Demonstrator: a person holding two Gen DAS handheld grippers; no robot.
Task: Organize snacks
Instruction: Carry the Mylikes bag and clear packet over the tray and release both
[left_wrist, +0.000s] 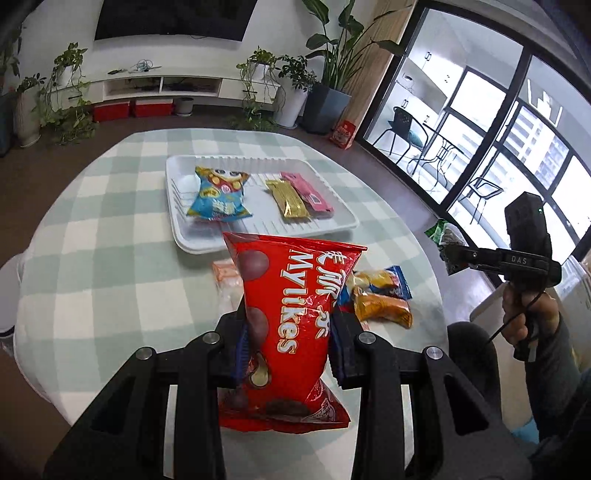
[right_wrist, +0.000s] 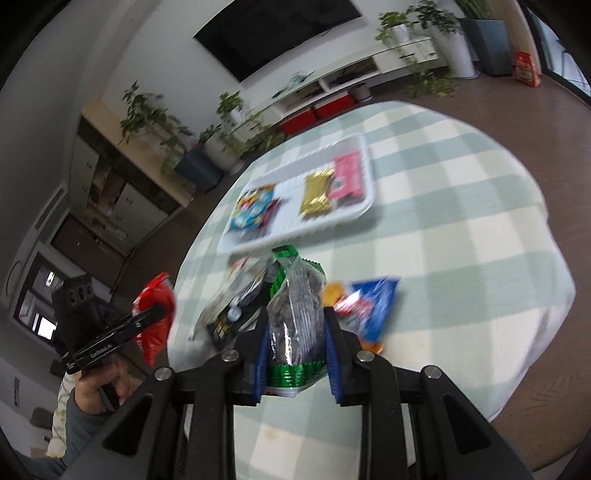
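Left wrist view shows the white tray (left_wrist: 338, 218) on the table (left_wrist: 110, 258) with three snacks in, while the left gripper (left_wrist: 286, 343) squeezes a red bag (left_wrist: 288, 314), the right gripper (right_wrist: 295, 354) squeezes a green-edged bag (right_wrist: 295, 314), and a few snacks (left_wrist: 380, 295) wait beside.

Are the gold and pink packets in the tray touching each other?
Touching. The left wrist view shows the gold packet lying side by side against the pink packet in the white tray, with no gap.
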